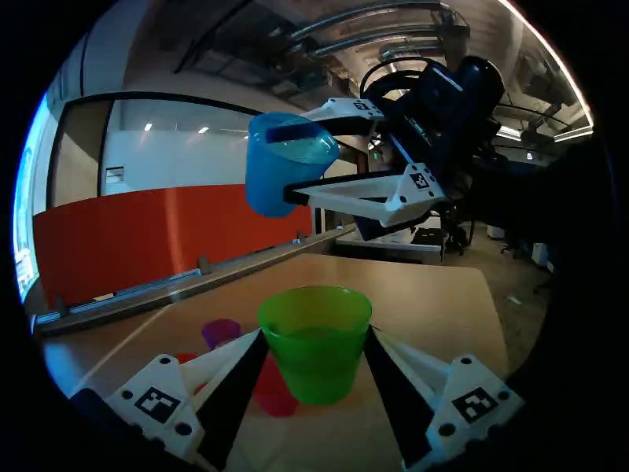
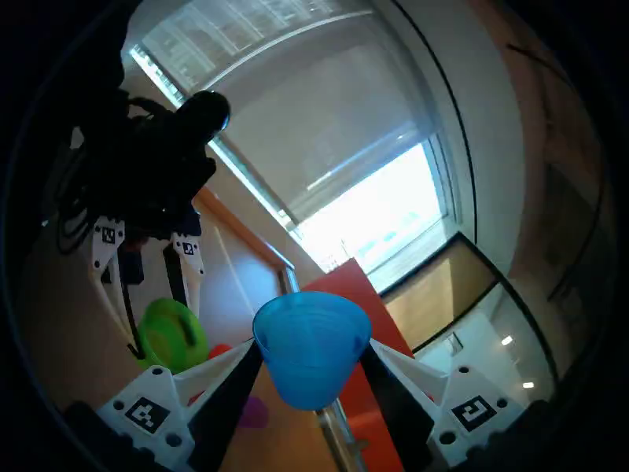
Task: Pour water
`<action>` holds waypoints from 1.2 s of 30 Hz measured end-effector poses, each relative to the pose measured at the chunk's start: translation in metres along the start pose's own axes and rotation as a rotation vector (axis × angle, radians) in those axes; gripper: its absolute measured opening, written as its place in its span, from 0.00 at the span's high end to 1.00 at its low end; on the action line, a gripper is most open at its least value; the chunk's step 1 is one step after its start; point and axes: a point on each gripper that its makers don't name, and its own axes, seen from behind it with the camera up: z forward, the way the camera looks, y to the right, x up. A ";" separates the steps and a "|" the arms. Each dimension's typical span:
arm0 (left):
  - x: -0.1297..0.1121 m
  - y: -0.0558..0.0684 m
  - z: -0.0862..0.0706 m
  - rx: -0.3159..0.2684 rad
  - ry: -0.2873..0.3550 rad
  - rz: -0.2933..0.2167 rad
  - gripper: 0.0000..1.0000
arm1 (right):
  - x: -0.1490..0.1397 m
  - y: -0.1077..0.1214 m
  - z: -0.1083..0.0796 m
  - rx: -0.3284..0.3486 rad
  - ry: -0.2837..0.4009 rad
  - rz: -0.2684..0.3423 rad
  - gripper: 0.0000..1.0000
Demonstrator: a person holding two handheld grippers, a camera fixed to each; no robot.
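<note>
White fingers of your right gripper [image 2: 310, 355] are drawn in to cup width on the blue cup [image 2: 310, 381], one finger pressing each side of its wall just under the rim. In the left gripper view that cup hangs tilted in the air, well above the worktop [image 1: 440, 299], higher than the green one and beyond it. A pale band inside reads as water; no stream leaves the lip.

Your left gripper [image 1: 314, 350] likewise clamps the green cup [image 1: 314, 374] at mid-wall, mouth up, over the near edge of the worktop. Whether its base touches the wood: cannot tell. Just beside it, partly behind one finger, stands a pink cup [image 1: 275, 393]. A purple cup [image 1: 221, 331] sits farther toward the left edge.

Step, as I judge it: blue cup raised and loaded, pour not yet begun. The next move calls for bringing the blue lip over the green mouth, lowering it close, then rolling your right wrist slowly. Hold the green cup level and steady. As they stand, the two cups look too far apart for a clean pour.
</note>
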 end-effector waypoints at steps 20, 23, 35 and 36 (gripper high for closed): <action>0.004 0.000 -0.004 0.008 0.002 0.002 0.17 | -0.004 -0.007 -0.004 0.015 0.023 0.340 0.12; 0.004 0.000 -0.004 0.009 0.003 0.003 0.17 | -0.005 -0.006 -0.004 0.010 0.024 0.417 0.12; 0.003 -0.004 -0.007 0.017 -0.001 -0.001 0.17 | -0.006 -0.007 -0.007 0.014 0.043 0.654 0.12; 0.003 -0.004 -0.008 0.018 -0.001 -0.001 0.17 | -0.005 -0.007 -0.007 0.016 0.043 0.662 0.12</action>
